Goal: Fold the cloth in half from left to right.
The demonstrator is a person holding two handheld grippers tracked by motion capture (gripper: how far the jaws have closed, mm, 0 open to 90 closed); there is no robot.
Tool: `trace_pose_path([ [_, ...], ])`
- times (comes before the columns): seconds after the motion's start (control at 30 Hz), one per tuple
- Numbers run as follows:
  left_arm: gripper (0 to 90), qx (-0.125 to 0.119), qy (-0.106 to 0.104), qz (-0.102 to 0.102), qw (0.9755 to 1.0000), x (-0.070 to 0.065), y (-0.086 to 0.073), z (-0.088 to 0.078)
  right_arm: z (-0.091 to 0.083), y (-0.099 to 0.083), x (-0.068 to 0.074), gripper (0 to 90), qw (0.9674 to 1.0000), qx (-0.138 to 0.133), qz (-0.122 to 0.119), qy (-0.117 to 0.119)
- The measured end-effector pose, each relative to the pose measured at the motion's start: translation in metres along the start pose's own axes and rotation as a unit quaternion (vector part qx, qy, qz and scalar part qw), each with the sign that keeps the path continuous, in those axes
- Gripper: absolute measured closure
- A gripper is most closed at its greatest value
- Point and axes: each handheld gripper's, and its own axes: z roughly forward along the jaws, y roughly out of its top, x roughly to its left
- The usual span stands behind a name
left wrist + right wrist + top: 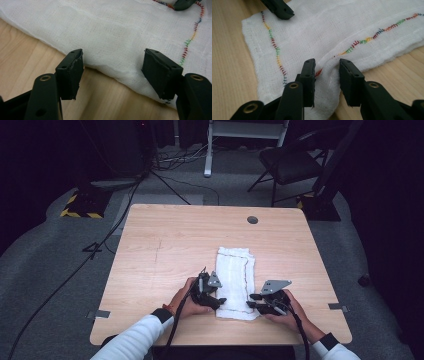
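A white folded cloth [235,270] with a multi-colour stitched hem lies on the wooden table [165,250], right of centre near the front. My left gripper [220,301] sits at the cloth's near left edge. In the left gripper view my left gripper [113,65] stands open, its jaws straddling the cloth [112,32] edge without pressing it. My right gripper [251,301] is at the cloth's near right edge. In the right gripper view my right gripper [327,72] pinches a raised ridge of cloth [312,37] by the stitching. A tip of the other gripper's jaw [279,8] rests on the far corner.
A round cable hole [252,219] sits in the table's far right part. Grey tape tabs [101,313] mark the table's side edges. On the carpet behind stand a black folding chair [290,165] and stands, with cables [100,245] running along the left.
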Motion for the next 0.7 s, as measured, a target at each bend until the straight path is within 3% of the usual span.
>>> trace_pose_path([
  [0.17, 33.3, 0.001, 0.001, 0.001, 1.0, -0.004, -0.004, -0.004, 0.0, 0.001, 0.006, 61.5, 0.9999, 0.003, -0.01, 0.005],
  [0.23, 32.6, 0.003, 0.005, 0.008, 0.9999, -0.004, -0.003, -0.005, -0.001, 0.003, 0.005, 54.7, 0.9999, 0.006, -0.016, 0.004],
  [0.33, 28.7, 0.004, 0.002, 0.01, 0.9999, -0.002, -0.001, -0.008, -0.008, 0.005, 0.001, 52.3, 0.9999, 0.002, -0.015, -0.002],
  [0.53, 24.7, -0.022, 0.007, -0.001, 0.9997, 0.016, 0.011, -0.021, -0.028, 0.015, -0.027, 48.7, 0.9984, -0.034, 0.007, -0.043],
  [0.7, 22.9, -0.033, 0.033, -0.007, 0.9989, 0.034, 0.025, -0.024, -0.033, 0.028, -0.057, 47.4, 0.9952, -0.053, 0.031, -0.077],
])
